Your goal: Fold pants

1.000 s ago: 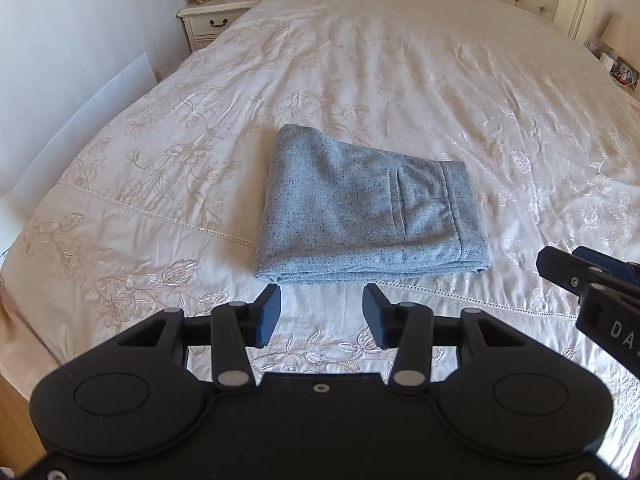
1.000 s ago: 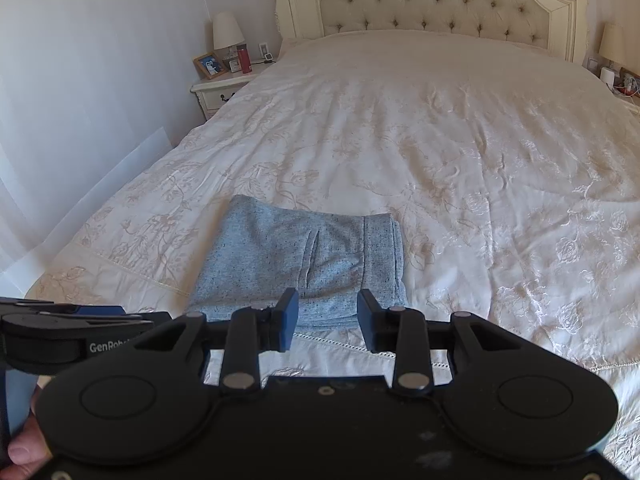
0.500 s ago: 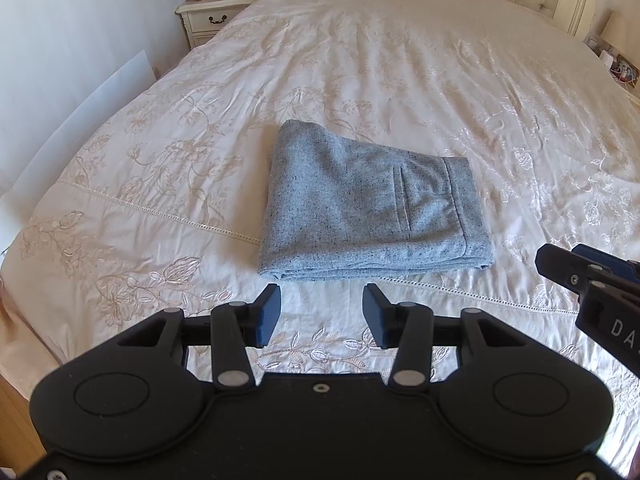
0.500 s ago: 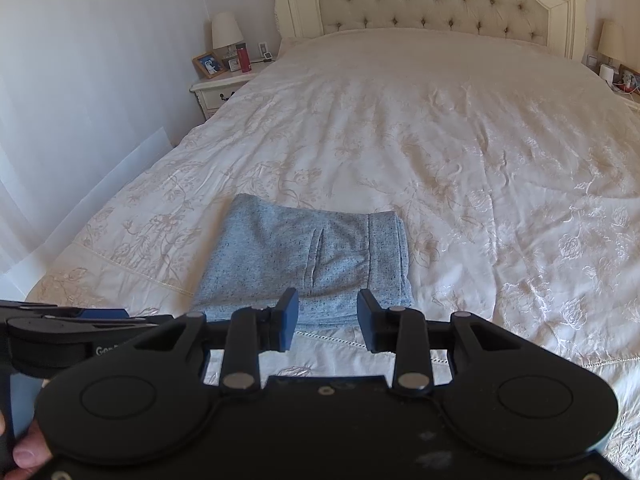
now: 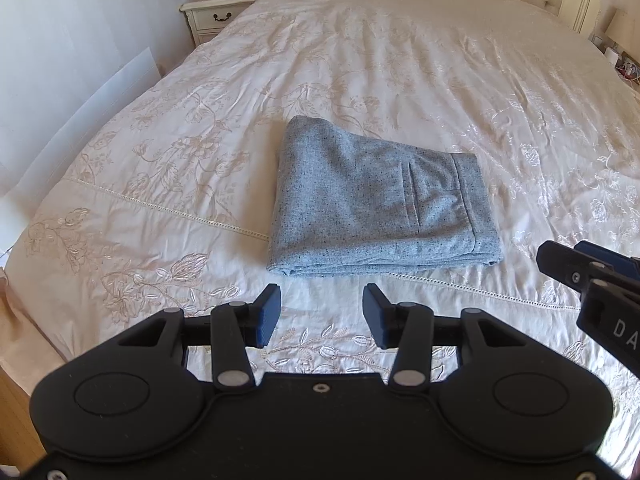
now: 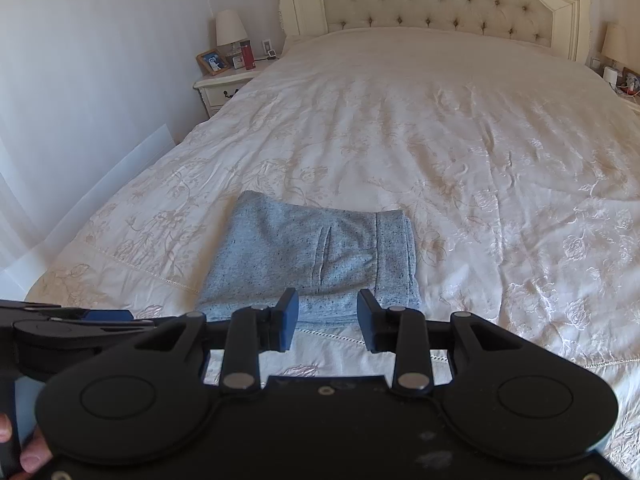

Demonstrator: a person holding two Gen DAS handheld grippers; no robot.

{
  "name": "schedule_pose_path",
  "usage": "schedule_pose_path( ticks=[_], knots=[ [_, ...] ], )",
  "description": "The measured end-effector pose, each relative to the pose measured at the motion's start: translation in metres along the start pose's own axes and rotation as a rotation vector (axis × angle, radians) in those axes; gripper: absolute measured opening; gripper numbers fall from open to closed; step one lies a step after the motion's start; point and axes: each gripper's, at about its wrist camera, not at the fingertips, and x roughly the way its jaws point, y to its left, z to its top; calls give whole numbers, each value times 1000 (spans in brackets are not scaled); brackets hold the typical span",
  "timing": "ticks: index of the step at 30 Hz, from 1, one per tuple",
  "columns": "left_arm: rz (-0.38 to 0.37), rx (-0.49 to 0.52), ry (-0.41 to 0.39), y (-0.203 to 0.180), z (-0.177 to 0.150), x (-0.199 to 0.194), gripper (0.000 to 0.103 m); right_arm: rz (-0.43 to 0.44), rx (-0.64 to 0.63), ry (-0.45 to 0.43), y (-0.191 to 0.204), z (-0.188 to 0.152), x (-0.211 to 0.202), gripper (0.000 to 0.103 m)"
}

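Observation:
The grey-blue speckled pants (image 5: 376, 204) lie folded in a compact rectangle on the cream embroidered bedspread (image 5: 400, 60), waistband to the right, pocket slit showing. They also show in the right wrist view (image 6: 312, 256). My left gripper (image 5: 320, 316) is open and empty, just short of the fold's near edge. My right gripper (image 6: 327, 320) is open and empty, hovering near the same edge. The right gripper also shows in the left wrist view (image 5: 580, 272), to the right of the pants.
A cream nightstand (image 6: 228, 88) with a lamp, photo frame and red bottle stands at the left of the tufted headboard (image 6: 436, 4). A white panel (image 5: 100, 92) leans on the left wall. Another lamp (image 6: 614, 46) stands at the right.
Both grippers have drawn back and risen a little from the folded pants. The pants have not moved.

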Motion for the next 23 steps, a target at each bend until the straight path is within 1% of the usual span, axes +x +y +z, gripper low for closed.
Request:
schedule_pose_path(
  ticks=[9, 23],
  knots=[
    [-6, 18, 0, -2, 0, -1, 54, 10, -6, 0, 2, -3, -1, 36],
    [20, 13, -16, -27, -10, -18, 54, 42, -2, -20, -16, -8, -19, 36]
  ],
)
